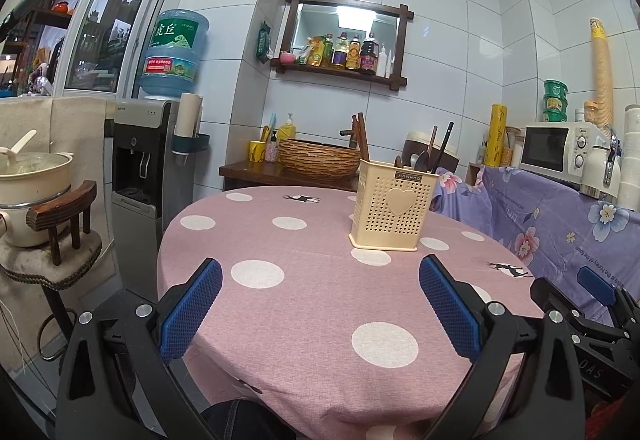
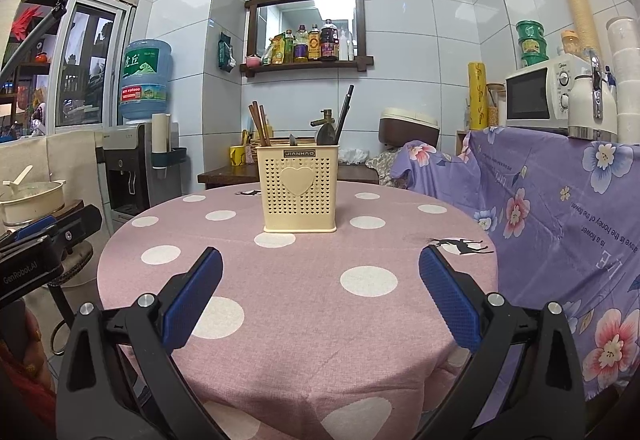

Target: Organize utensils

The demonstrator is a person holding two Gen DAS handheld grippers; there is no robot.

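Note:
A cream perforated utensil holder (image 1: pixel 394 205) with a heart on its front stands upright on the round pink polka-dot table (image 1: pixel 304 304). It also shows in the right wrist view (image 2: pixel 299 187). Brown chopsticks (image 2: pixel 258 123), dark spoons (image 2: pixel 326 133) and a black utensil handle (image 2: pixel 345 111) stick out of its top. My left gripper (image 1: pixel 320 268) is open and empty, held over the near part of the table, short of the holder. My right gripper (image 2: pixel 320 260) is open and empty, facing the holder from the near side. The right gripper shows in the left wrist view (image 1: pixel 592 292) at the right edge.
A counter draped in purple floral cloth (image 2: pixel 560 207) flanks the table on the right, with a microwave (image 2: pixel 536 95) on it. A water dispenser (image 1: pixel 140 167) and a stool with a cream pot (image 1: pixel 32 175) stand left. A wicker basket (image 1: pixel 320 155) sits behind.

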